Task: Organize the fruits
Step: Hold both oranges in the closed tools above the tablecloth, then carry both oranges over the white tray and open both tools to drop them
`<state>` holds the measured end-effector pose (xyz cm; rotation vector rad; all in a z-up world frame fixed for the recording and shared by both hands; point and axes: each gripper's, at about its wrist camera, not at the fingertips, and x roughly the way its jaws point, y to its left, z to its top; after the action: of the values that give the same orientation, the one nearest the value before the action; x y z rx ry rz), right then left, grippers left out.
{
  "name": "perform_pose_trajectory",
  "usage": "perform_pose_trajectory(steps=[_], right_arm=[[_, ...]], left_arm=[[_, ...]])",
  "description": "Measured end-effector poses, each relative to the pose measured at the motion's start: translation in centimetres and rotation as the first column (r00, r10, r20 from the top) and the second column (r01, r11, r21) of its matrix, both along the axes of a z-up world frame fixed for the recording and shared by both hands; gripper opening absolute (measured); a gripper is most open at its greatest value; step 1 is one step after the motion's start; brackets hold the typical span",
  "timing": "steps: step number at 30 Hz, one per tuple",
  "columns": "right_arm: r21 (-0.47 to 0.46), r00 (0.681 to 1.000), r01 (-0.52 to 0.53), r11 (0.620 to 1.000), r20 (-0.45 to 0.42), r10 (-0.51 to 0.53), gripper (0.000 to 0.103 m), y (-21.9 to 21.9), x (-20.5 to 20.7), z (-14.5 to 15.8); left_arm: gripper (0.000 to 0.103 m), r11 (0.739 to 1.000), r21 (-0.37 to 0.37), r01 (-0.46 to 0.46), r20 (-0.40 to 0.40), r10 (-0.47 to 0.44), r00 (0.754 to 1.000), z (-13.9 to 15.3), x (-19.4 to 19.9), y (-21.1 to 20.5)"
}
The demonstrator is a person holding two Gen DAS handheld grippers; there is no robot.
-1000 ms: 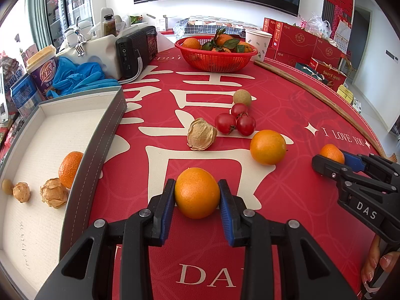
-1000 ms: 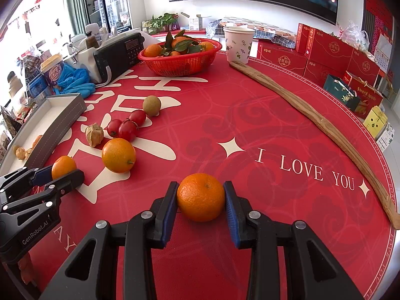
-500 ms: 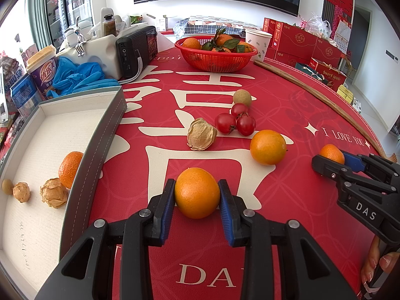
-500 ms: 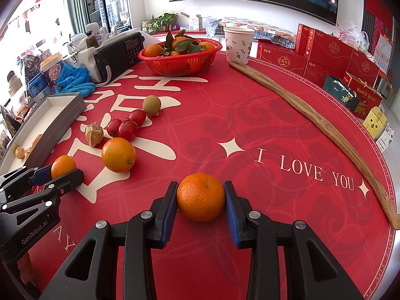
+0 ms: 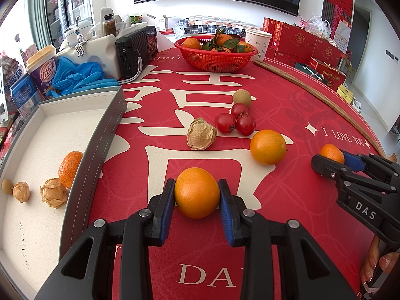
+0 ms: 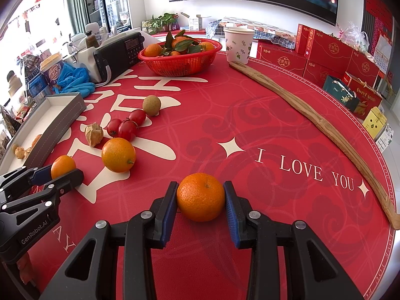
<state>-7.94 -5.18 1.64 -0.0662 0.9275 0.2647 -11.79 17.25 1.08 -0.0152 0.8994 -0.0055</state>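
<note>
Nothing moved, 2 glossy oranges (image 5: 197, 192) (image 6: 200, 196) gripped

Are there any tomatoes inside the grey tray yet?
No, the three tomatoes lie on the red tablecloth, outside the grey tray.

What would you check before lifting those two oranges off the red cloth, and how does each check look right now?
1. Left gripper pads against both sides of its orange: ok.
2. Right gripper pads against both sides of its mandarin: ok.
3. Both fruits lifted off the cloth: cannot tell; they look to be resting on it.
4. Free room in the grey tray beside the mandarin and husked fruits already inside: ok.
5. Way to the tray free of the loose orange and husked fruit: ok for the left gripper, cannot tell for the right.
</note>
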Motion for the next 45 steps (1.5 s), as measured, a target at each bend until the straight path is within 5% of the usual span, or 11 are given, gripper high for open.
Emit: perform_pose_trajectory(steps=[14,26,37,45], right_arm=[[0.094,1.000,-0.025,0.995,0.010,0.024,0.036,-0.2,-0.1,0.4],[0.116,0.997,0.029,0.993,0.072,-0.038,0.036,-0.8,-0.9,2.6],[0.129,0.994,-0.104,0.986,0.054,0.098,0.036,6.3,-0.5,5.2],[0.124,0.965,-0.263,0.957,0.034,0.261,0.036,14.5,-0.3,6.2]], left_arm=[[0.036,0.998,-0.066,-0.003,-0.001,0.003,1.000,0.5,-0.5,1.0],[0.036,0.997,-0.081,0.004,0.138,0.007,0.990,4.8,-2.3,2.1],[0.036,0.983,-0.125,-0.138,0.183,0.159,0.970,6.6,-2.8,8.5],[0.036,0.930,-0.144,-0.338,0.124,0.356,0.926,5.1,-2.7,15.4]])
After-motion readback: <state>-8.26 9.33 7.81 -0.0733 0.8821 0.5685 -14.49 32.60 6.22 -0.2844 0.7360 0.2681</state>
